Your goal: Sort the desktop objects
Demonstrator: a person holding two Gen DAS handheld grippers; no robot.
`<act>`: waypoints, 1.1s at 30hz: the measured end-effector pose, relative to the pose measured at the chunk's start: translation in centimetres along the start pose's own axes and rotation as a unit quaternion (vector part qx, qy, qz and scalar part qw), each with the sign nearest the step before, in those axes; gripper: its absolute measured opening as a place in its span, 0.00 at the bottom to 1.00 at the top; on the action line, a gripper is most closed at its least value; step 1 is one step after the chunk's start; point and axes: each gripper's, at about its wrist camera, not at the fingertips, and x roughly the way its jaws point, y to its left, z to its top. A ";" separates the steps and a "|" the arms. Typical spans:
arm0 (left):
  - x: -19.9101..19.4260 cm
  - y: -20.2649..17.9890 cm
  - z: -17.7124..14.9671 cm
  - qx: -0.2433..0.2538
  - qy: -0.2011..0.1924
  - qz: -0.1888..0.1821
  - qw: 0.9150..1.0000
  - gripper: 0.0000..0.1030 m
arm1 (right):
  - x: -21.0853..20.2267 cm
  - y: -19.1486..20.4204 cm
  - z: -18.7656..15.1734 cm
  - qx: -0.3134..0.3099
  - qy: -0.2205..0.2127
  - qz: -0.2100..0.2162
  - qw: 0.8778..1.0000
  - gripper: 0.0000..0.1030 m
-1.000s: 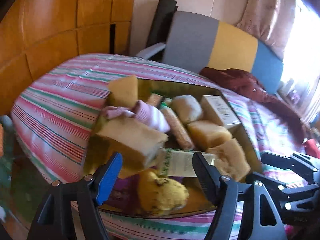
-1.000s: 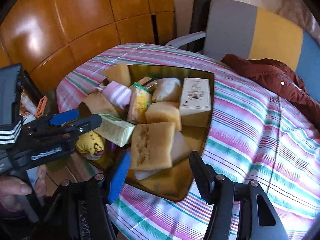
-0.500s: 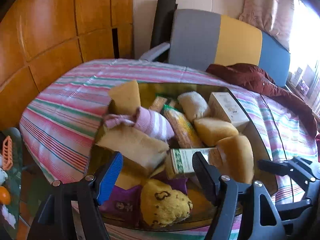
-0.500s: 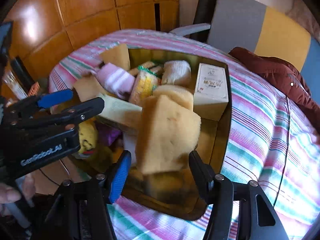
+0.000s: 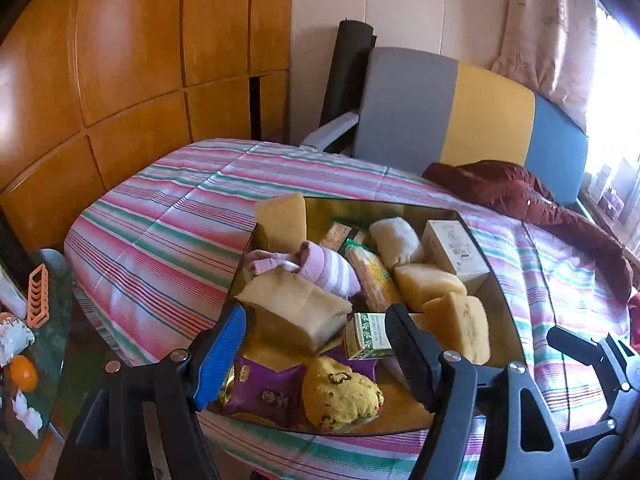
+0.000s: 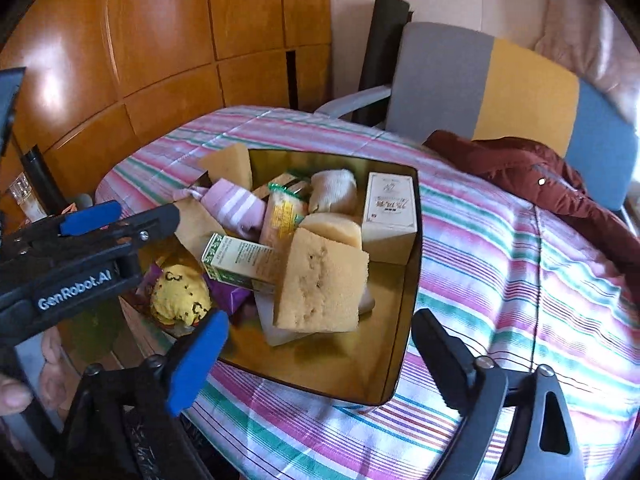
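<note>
Right tool (image 6: pixel 320 350) hovers wide open, empty, over the near rim of the gold tin tray (image 6: pixel 394 364) on the striped tabletop (image 6: pixel 500 280). Left tool (image 5: pixel 316 344) likewise spread, empty. Tray holds 4 yellow sponge blocks (image 6: pixel 322 282), 2 cartons.

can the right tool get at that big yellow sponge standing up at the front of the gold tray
Probably yes. The right tool is open, and the sponge stands upright just ahead of it in the gold tray, top of the pile, nothing covering it.

Orange wood panelling (image 5: pixel 132 60), tricolour chair (image 5: pixel 460 108)
</note>
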 end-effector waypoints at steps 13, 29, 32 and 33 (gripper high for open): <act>-3.3 -0.9 0.1 0.003 -0.034 0.023 0.999 0.74 | -1.1 0.2 -0.4 0.014 -0.017 -0.022 0.999 0.98; -5.1 -1.7 0.0 0.010 -0.055 0.025 0.998 0.58 | -1.8 0.5 -1.3 0.017 -0.030 -0.016 0.999 0.99; -4.9 -1.8 0.0 0.012 -0.048 0.018 0.999 0.58 | -1.9 0.4 -1.4 0.017 -0.033 -0.017 0.999 0.99; -4.9 -1.9 0.0 0.013 -0.047 0.017 0.999 0.58 | -2.0 0.3 -1.4 0.018 -0.033 -0.017 0.999 0.99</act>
